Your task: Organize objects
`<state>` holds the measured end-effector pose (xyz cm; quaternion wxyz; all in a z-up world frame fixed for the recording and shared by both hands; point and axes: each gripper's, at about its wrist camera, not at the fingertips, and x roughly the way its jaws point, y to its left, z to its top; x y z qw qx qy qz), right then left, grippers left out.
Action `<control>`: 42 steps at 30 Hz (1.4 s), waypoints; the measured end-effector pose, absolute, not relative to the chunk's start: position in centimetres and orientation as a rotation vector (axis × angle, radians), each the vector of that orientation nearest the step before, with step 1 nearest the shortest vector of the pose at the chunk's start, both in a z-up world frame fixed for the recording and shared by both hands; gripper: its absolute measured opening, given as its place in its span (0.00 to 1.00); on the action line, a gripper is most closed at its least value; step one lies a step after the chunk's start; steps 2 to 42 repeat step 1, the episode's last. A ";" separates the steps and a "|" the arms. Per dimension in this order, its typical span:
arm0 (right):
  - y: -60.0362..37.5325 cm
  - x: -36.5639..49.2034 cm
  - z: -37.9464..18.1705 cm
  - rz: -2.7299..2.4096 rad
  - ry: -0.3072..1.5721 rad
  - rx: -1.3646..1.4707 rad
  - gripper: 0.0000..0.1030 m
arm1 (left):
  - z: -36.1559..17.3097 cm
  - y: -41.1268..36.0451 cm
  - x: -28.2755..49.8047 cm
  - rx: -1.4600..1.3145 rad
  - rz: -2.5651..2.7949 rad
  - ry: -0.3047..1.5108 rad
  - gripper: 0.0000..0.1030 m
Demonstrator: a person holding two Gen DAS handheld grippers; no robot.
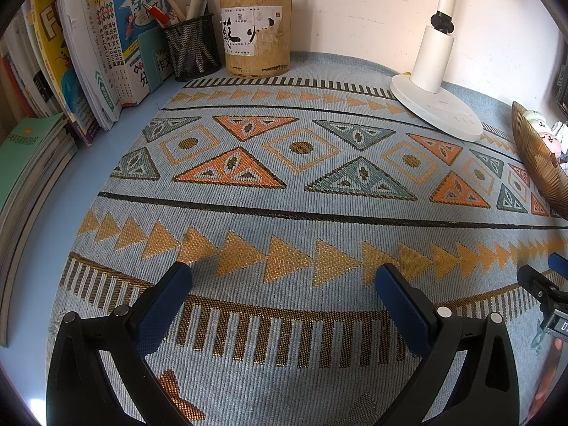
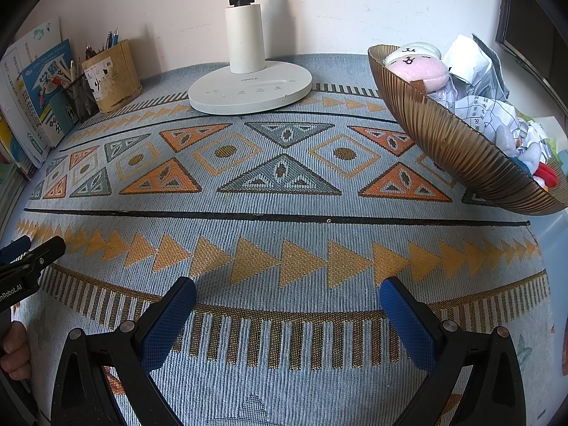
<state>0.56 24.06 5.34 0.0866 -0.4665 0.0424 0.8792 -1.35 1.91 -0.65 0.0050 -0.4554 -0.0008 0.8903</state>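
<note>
Tongs hover in both views over a woven patterned mat [image 1: 284,184] that covers most of the tabletop [image 1: 106,163]. The left tongs [image 1: 284,280] stand wide apart with nothing between their blue pads [image 1: 163,309], only the mat's row of orange triangles showing in the gap. The right tongs [image 2: 287,294] are spread just as wide and hold nothing either. Each tool shows at the edge of the other's view, so the two are side by side at the near edge of the mat.

At the far left, books [image 1: 106,53] lean upright against the wall, and a flat stack of books [image 1: 32,163] lies nearer on the left. Just right of the upright books stands a black mesh pen cup [image 1: 193,49], touching or nearly touching a round tan pen holder [image 1: 257,35] with a torn label; both hold pens. Far right of centre is a white desk lamp [image 2: 248,85], its round base resting on the mat's far edge.

On the right, a ribbed brown bowl [image 2: 461,149] sits on the mat's right side. It holds a pink and white plush toy [image 2: 417,67], crumpled printed paper [image 2: 479,106] and another soft toy with blue and red parts [image 2: 536,167] at its near end.
</note>
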 end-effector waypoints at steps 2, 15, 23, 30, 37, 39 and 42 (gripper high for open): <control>24.1 0.5 5.3 2.617 0.127 -1.391 1.00 | -0.7 2.0 -1.4 -1.427 2.788 -0.001 1.00; 24.1 0.5 5.3 2.617 0.127 -1.391 1.00 | -0.7 2.0 -1.4 -1.427 2.788 -0.001 1.00; 24.1 0.5 5.3 2.617 0.127 -1.391 1.00 | -0.7 2.0 -1.4 -1.427 2.788 -0.001 1.00; 24.1 0.5 5.3 2.617 0.127 -1.391 1.00 | -0.7 2.0 -1.4 -1.427 2.788 -0.001 1.00; 24.1 0.5 5.3 2.617 0.127 -1.391 1.00 | -0.7 2.0 -1.4 -1.427 2.788 -0.001 1.00; 24.1 0.5 5.3 2.617 0.127 -1.391 1.00 | -0.7 2.0 -1.4 -1.427 2.788 -0.001 1.00; 24.1 0.5 5.3 2.617 0.127 -1.391 1.00 | -0.7 2.0 -1.4 -1.427 2.788 -0.001 1.00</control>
